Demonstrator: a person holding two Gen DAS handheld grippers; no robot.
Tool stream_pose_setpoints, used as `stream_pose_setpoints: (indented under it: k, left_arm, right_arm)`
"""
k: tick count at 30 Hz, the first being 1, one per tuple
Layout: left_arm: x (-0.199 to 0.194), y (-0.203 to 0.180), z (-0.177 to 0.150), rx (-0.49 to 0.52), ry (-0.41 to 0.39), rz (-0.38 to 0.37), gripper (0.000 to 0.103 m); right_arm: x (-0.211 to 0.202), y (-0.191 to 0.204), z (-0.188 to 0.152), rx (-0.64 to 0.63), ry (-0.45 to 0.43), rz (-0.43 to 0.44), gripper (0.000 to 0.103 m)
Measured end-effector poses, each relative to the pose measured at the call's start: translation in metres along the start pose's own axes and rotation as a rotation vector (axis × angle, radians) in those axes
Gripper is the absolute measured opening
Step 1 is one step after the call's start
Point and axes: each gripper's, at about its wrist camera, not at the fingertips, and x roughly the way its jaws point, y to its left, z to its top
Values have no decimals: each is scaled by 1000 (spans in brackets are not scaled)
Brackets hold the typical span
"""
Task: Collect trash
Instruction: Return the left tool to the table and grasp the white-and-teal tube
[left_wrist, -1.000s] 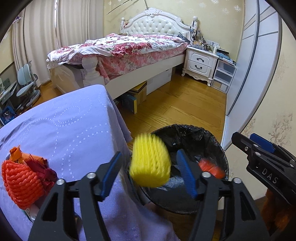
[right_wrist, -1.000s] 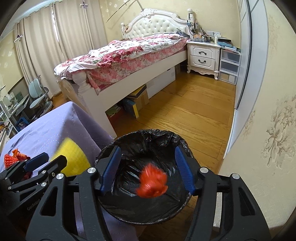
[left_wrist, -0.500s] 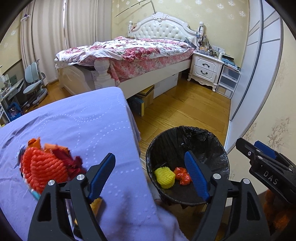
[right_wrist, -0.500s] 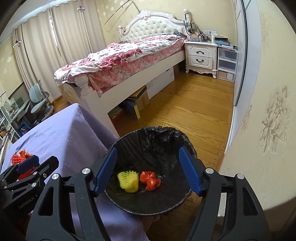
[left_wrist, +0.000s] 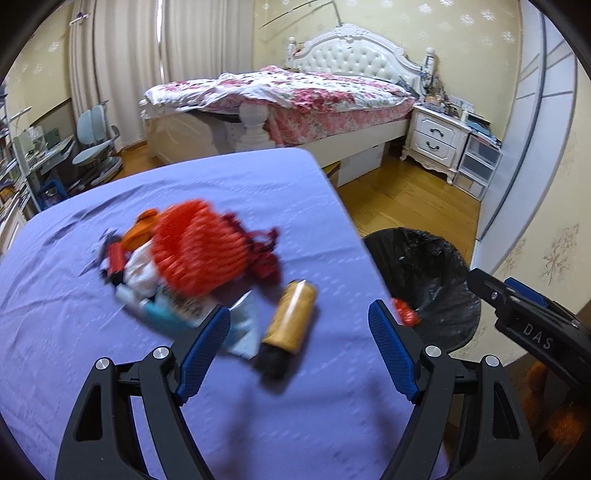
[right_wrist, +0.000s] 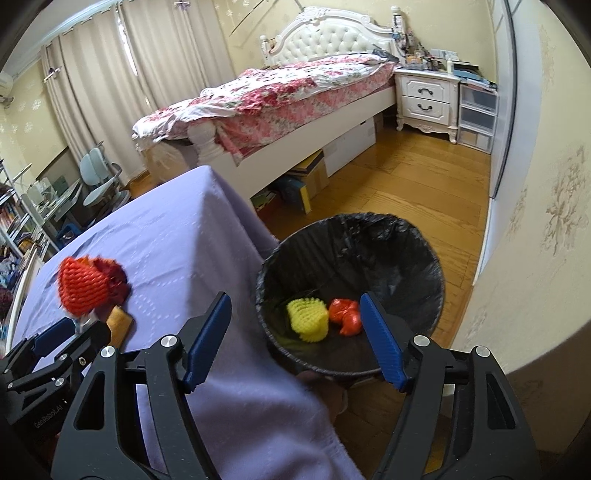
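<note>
The left gripper (left_wrist: 299, 343) is seen pointed downward at a slant, its two black arms spread wide and its blue pads (left_wrist: 202, 354) set well apart. Its jaws have just been opening, and nothing is held between them. The right gripper (right_wrist: 295, 336) is tilted downward in much the same way, with its blue pads (right_wrist: 382, 341) likewise held apart; its jaws have also just been opening, and nothing is gripped or pressed by them. Each gripper is caught at the edge of the other's view: the right one at the lower right, the left one at the lower left.
</note>
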Motion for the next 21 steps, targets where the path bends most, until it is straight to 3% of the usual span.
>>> stream_pose_setpoints:
  k: [11, 21]
  left_arm:
    - [-11, 71, -28, -141, 24, 107, 77]
    - [2, 99, -13, -232, 30, 124, 77]
  right_arm:
    - [0, 59, -19, -101, 28, 57, 70]
    - [6, 77, -23, -122, 49, 60, 70]
